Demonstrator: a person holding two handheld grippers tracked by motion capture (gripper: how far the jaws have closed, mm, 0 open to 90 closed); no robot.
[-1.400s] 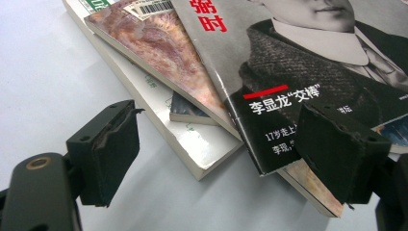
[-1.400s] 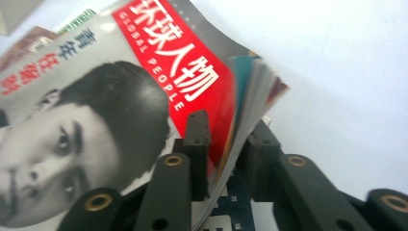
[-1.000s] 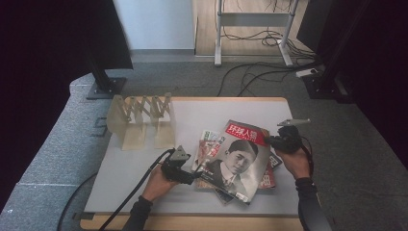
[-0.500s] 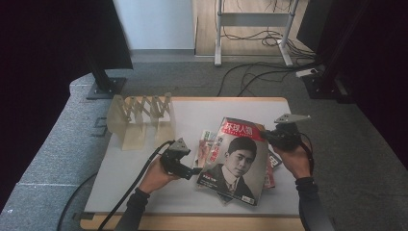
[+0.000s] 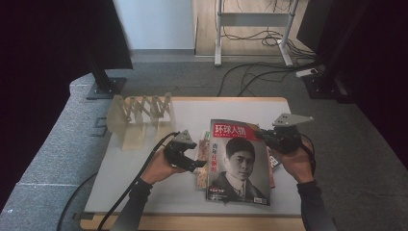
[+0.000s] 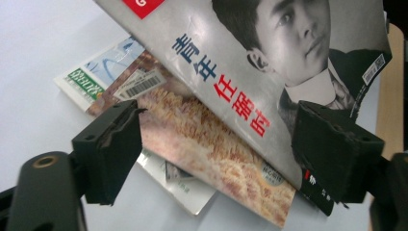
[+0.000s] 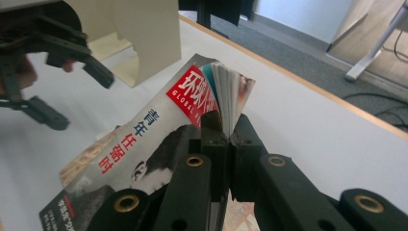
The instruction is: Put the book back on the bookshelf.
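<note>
From the high view, I had the magazine (image 5: 239,163) with the portrait cover tilted up off the desk (image 5: 144,173), sitting right of the middle and a bit toward my side. My right gripper (image 5: 269,137) had it by the top right edge, near the red title strip. My left gripper (image 5: 192,161) was hanging just off the magazine's left edge, not touching the cover as far as I could tell. Under the magazine there was a small pile of other booklets (image 5: 202,166) poking out on the left, plus a bit of one on the right. Further back on the left stood a pale folding rack (image 5: 139,118).

In the left gripper view, my jaws were spread wide, though they'd just been closing in a little, with nothing pressed between them. The magazine's (image 6: 269,77) lower edge with the blue and red lettering ran slanted across the gap, lifted over a wheat-coloured booklet (image 6: 211,149) and a green-and-white one (image 6: 91,82) lying flat on the desk.

In the right gripper view, my jaws were clamped tight on the magazine (image 7: 159,139) along its page edge, with the pages fanning out a bit just above the pinch. The cover sloped down to the left from there. My left gripper (image 7: 72,91) showed up at the top left with its jaws apart, in front of the rack (image 7: 139,33).
</note>
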